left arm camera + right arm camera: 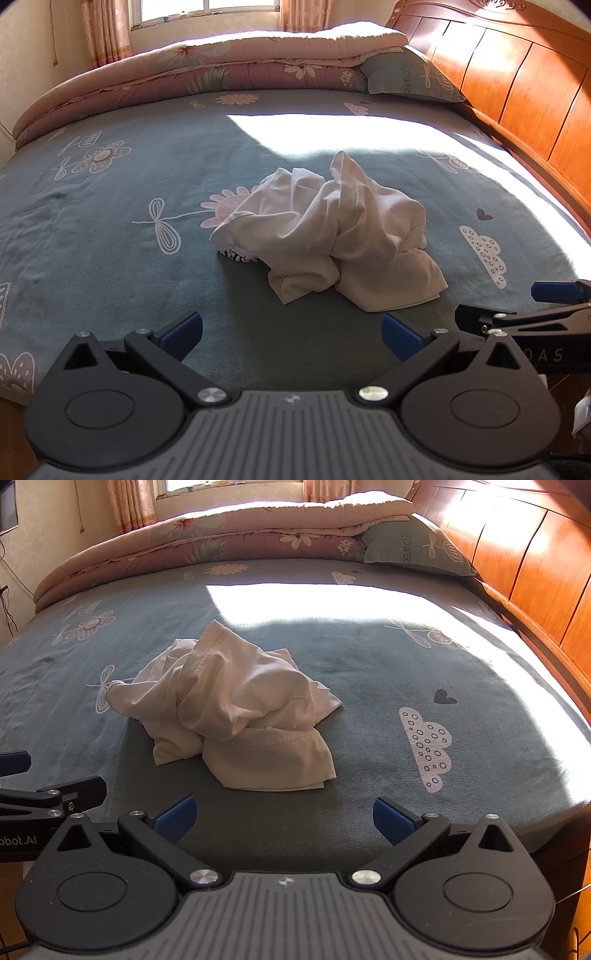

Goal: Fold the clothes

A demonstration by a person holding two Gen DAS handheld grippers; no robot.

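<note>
A crumpled white garment [328, 236] lies mid-bed on the blue-grey patterned sheet [110, 229]. Left gripper [291, 334] & right gripper [282, 814] hover near the bed's edge, both w/ jaws spread, empty. Dark print under the garment's edge, possibly lettering.

We see a white garment [332, 236] crumpled in a loose, unfolded heap on the blue bedsheet [110, 229], partly covering a printed pink flower.
</note>
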